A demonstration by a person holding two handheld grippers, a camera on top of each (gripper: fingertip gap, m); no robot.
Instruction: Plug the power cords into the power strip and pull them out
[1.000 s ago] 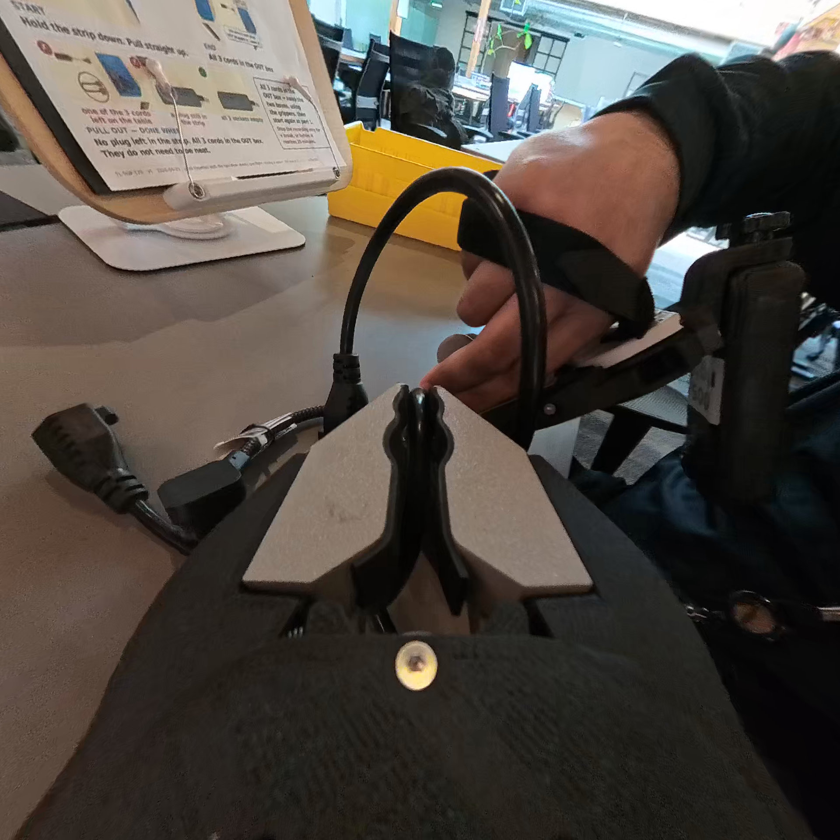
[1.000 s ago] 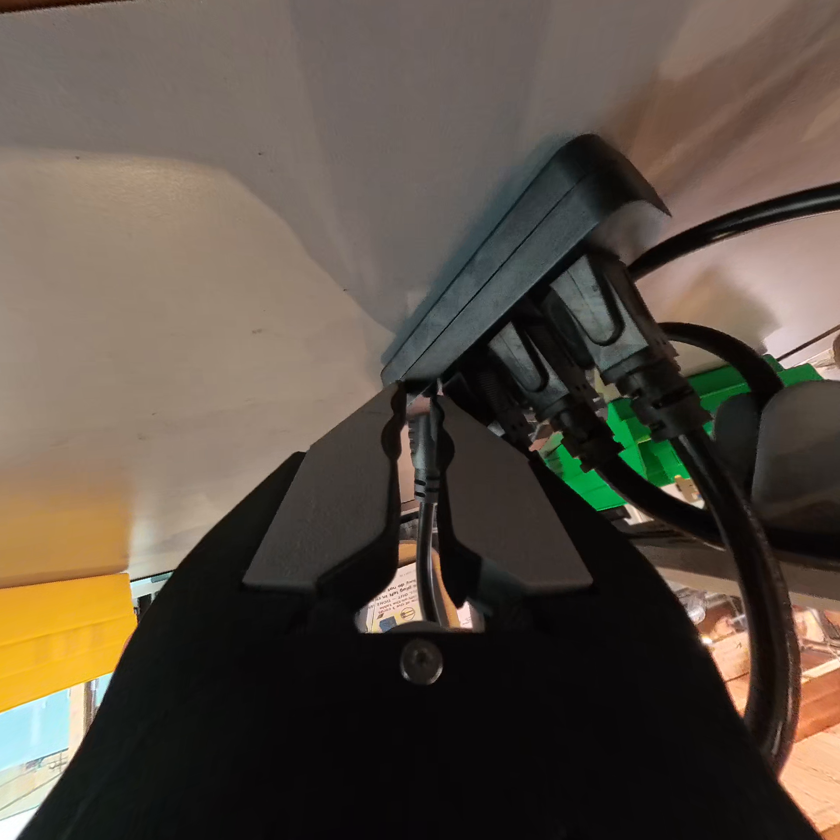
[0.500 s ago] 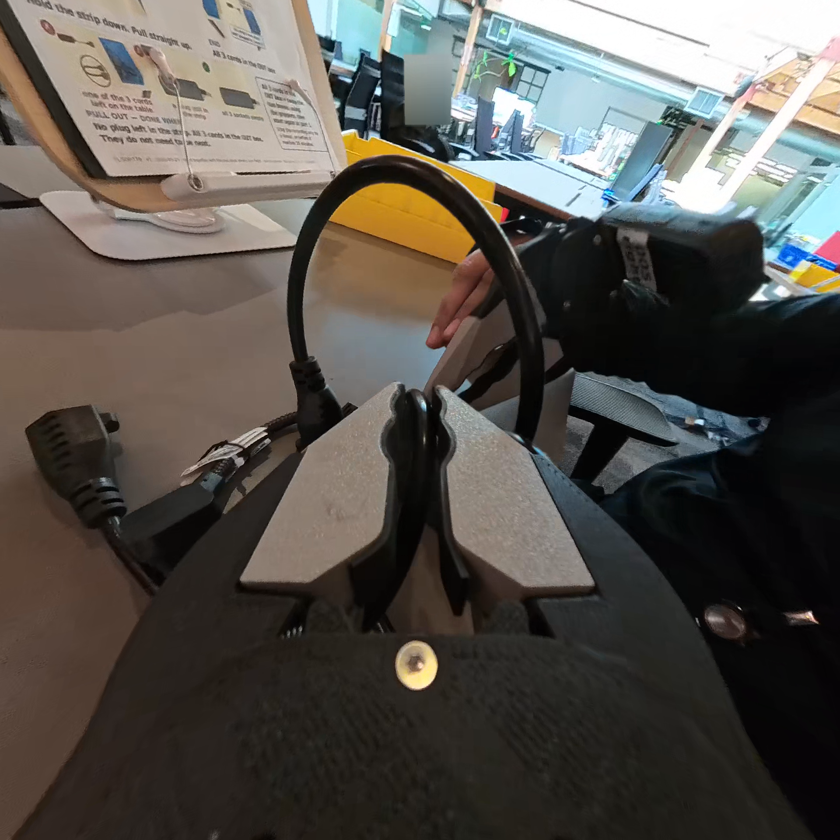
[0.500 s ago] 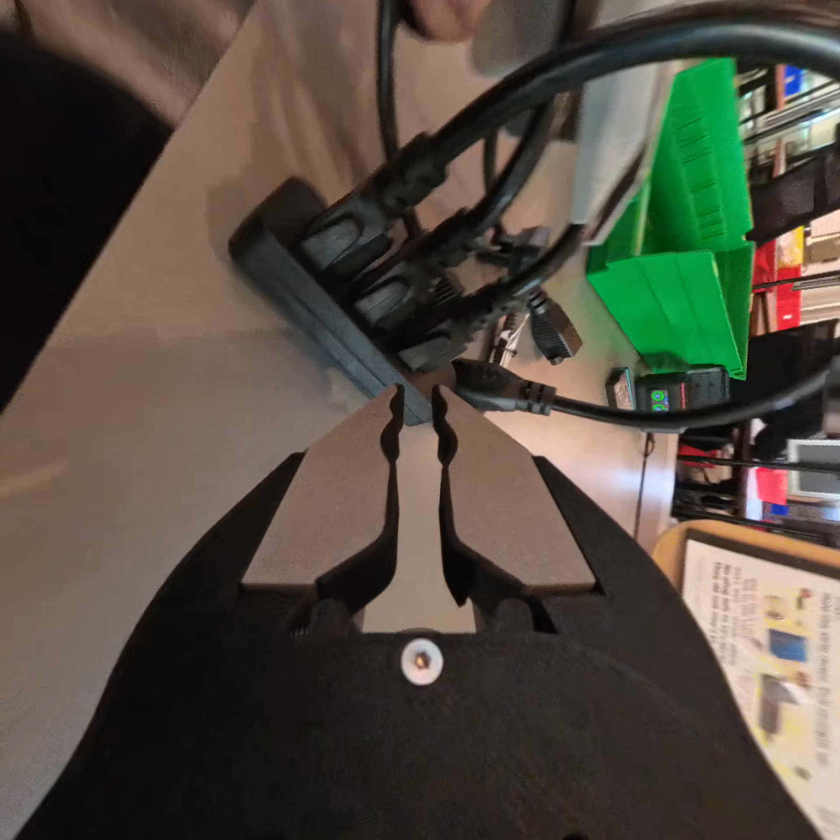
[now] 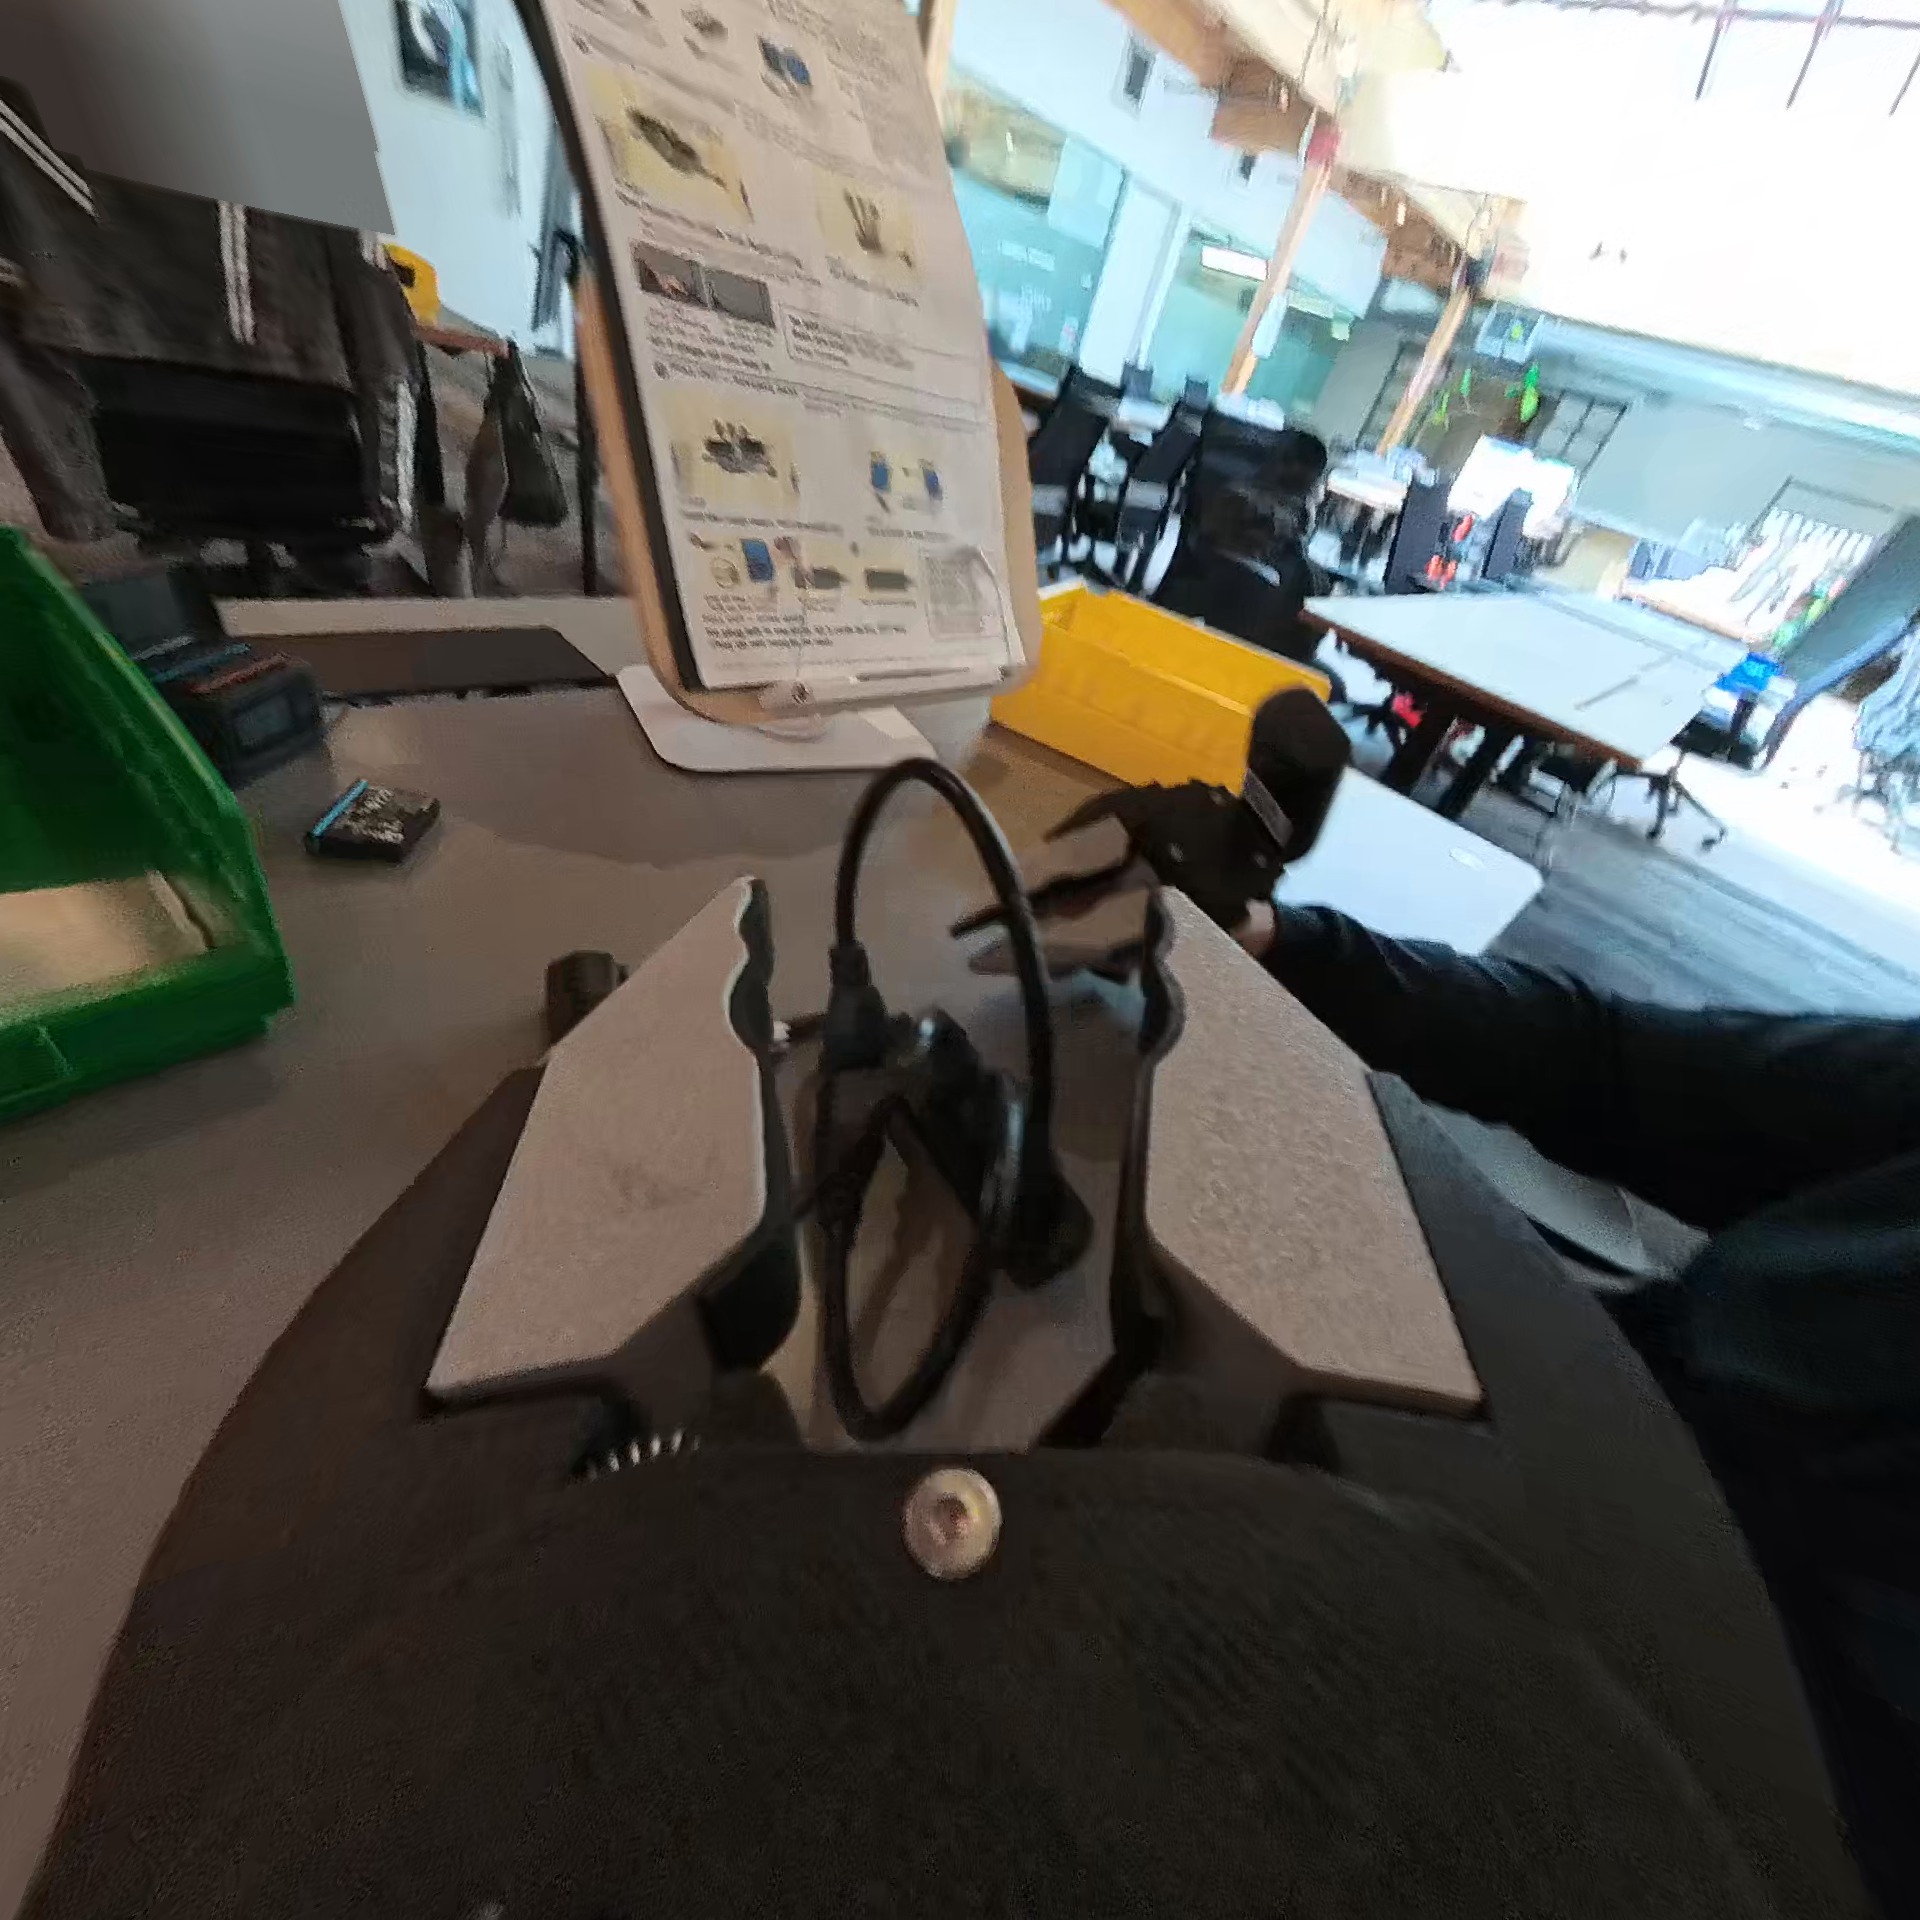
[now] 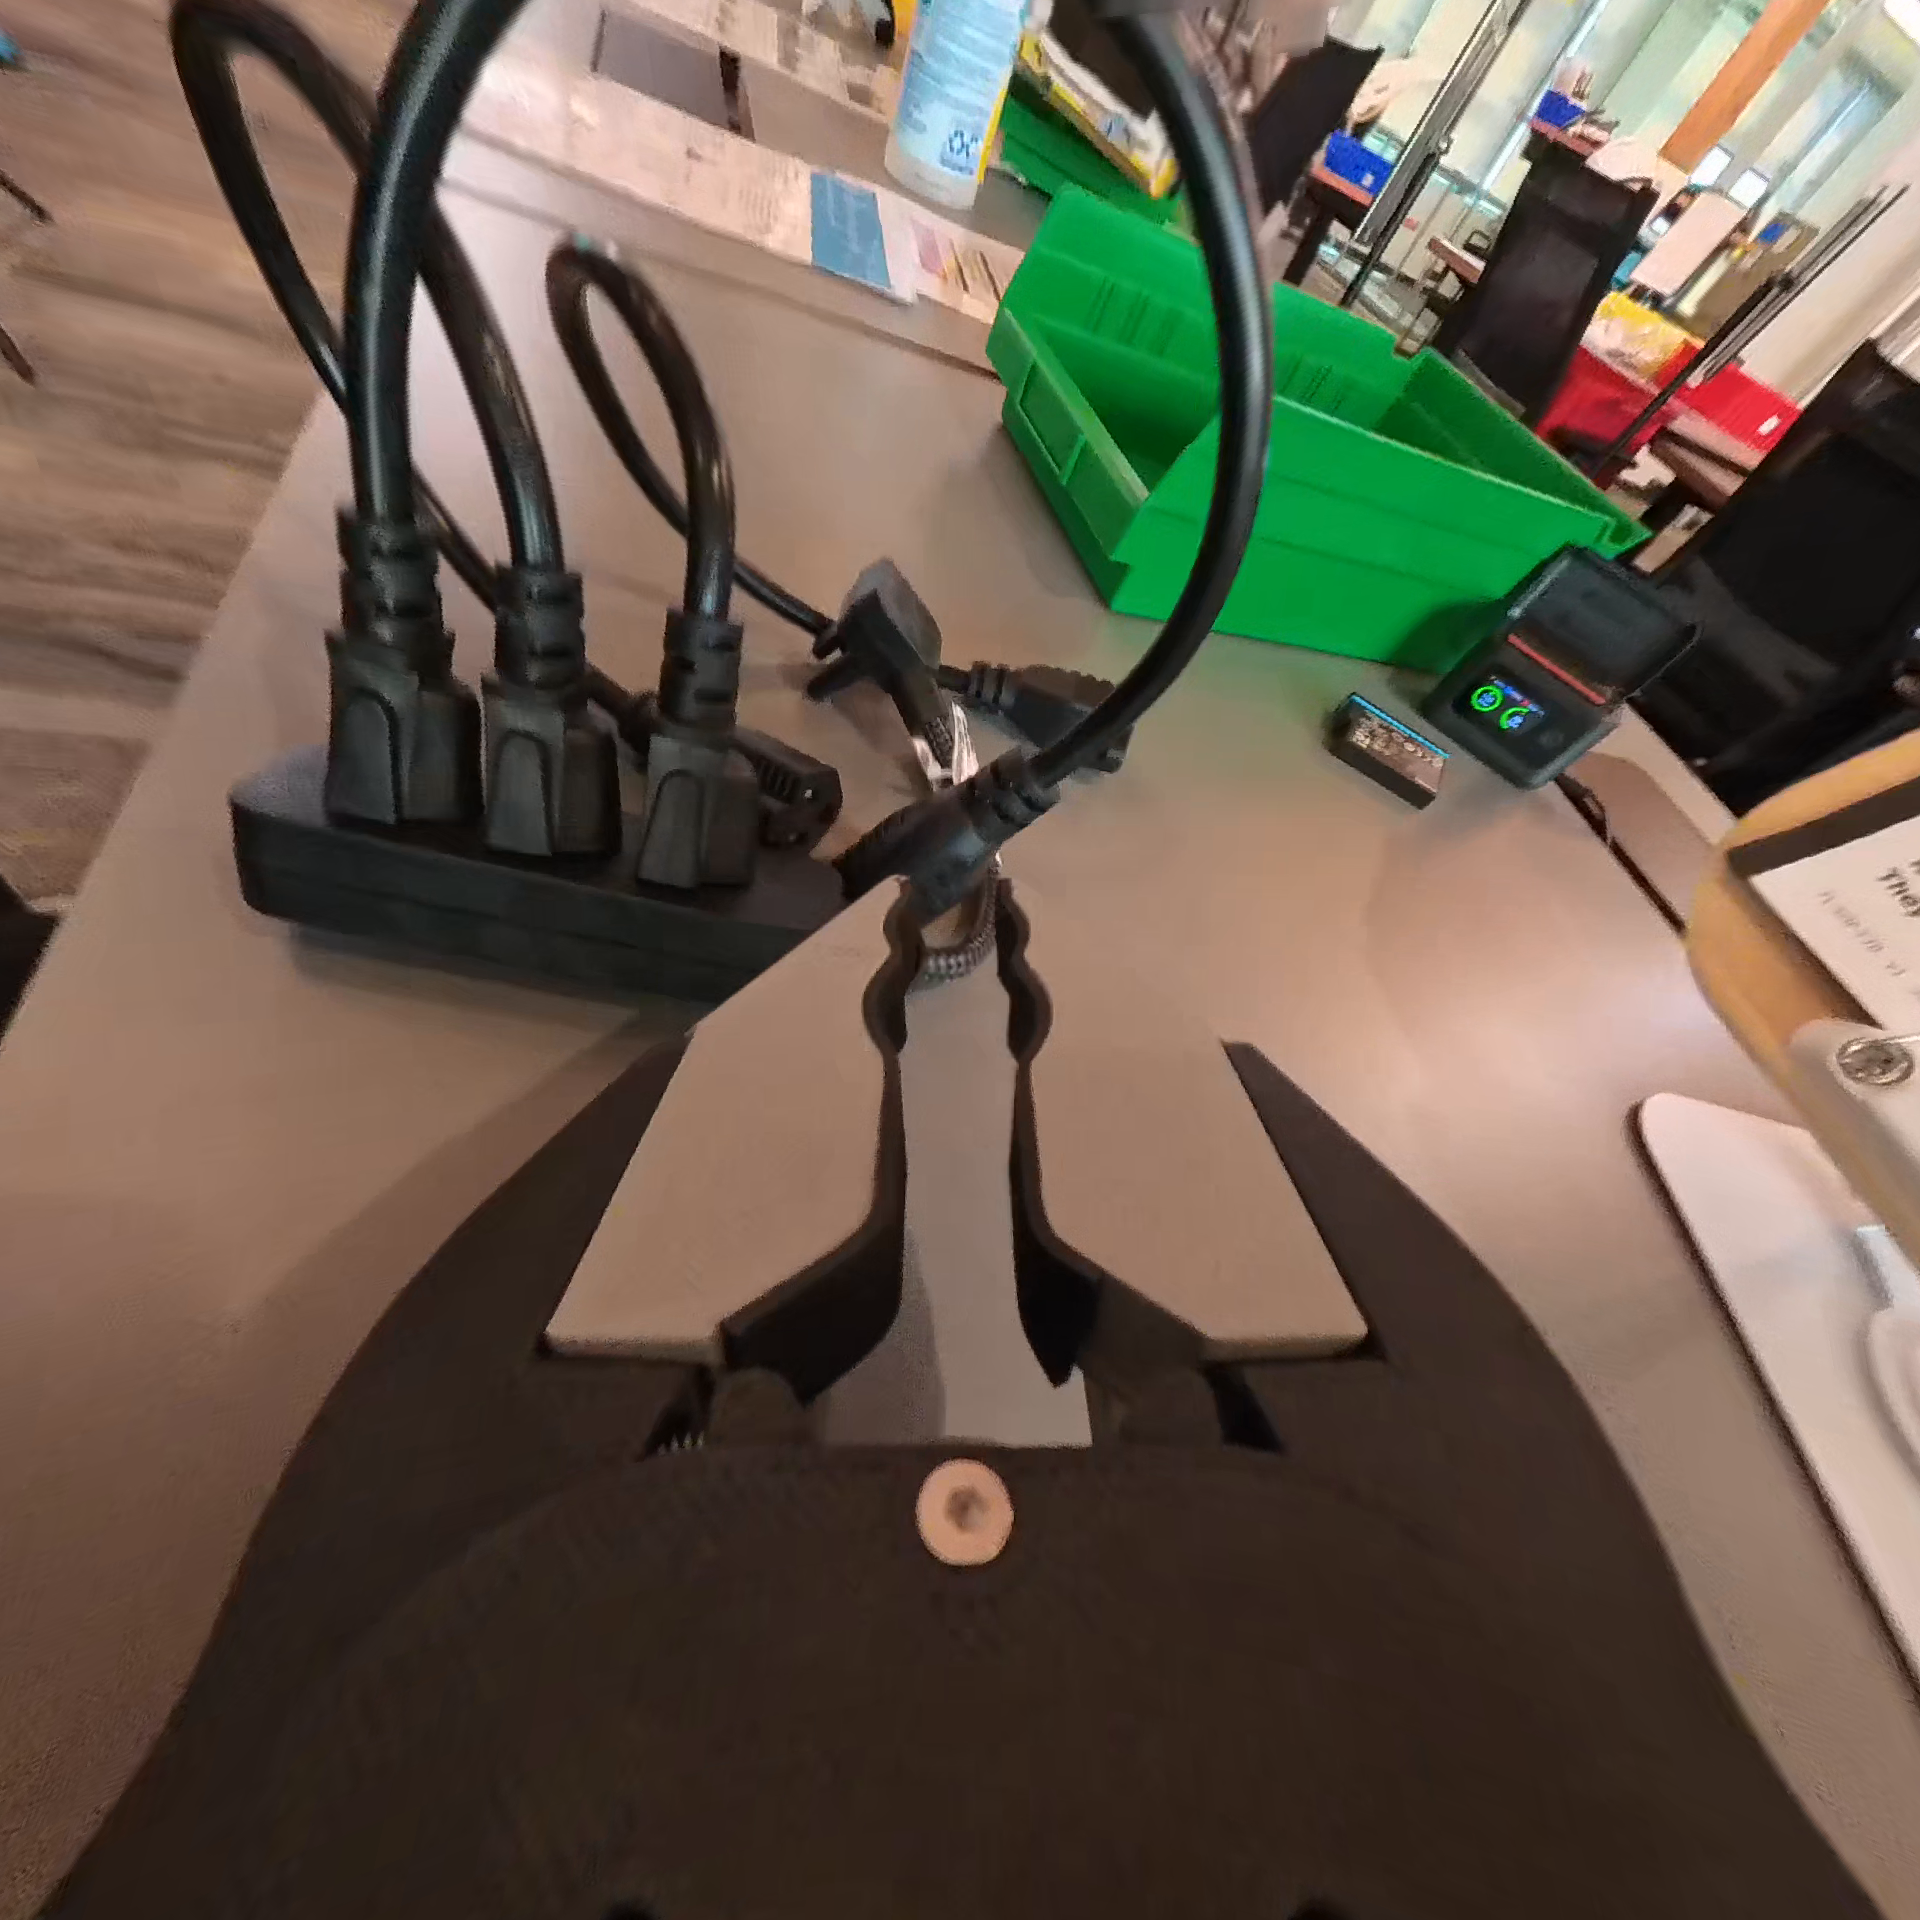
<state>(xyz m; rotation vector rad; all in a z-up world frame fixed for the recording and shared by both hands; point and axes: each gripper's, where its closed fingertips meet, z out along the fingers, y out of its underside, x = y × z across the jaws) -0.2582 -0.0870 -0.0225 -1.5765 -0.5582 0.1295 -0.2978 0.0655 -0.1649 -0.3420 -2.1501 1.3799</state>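
The black power strip (image 6: 520, 904) lies on the grey table (image 6: 1299, 987) with three black plugs (image 6: 540, 727) standing in it. My left gripper (image 5: 951, 904) is open wide. A black cord (image 5: 935, 821) arches between its fingers (image 5: 644, 1122) and neither pad touches it. My right gripper (image 6: 956, 920) has its fingers a little apart. That cord's connector end (image 6: 966, 831) hangs just ahead of its tips, and a braided cable (image 6: 951, 956) on the table shows through the gap. The right gripper also shows in the left wrist view (image 5: 1039, 883), beside the cord loop.
A green bin (image 6: 1299, 499) stands beyond the strip and shows in the left wrist view (image 5: 104, 831). A yellow bin (image 5: 1132, 686) and a sheet on a stand (image 5: 800, 416) are at the back. Loose plugs (image 6: 894, 623), a battery (image 6: 1392, 743) and a small device (image 6: 1538, 675) lie nearby. Tip to tip, the grippers are about 20 cm apart.
My left gripper, shut on the black cord before, has opened wide and let it go. My right gripper has swung round to face the strip from the side, its fingers slightly wider apart.
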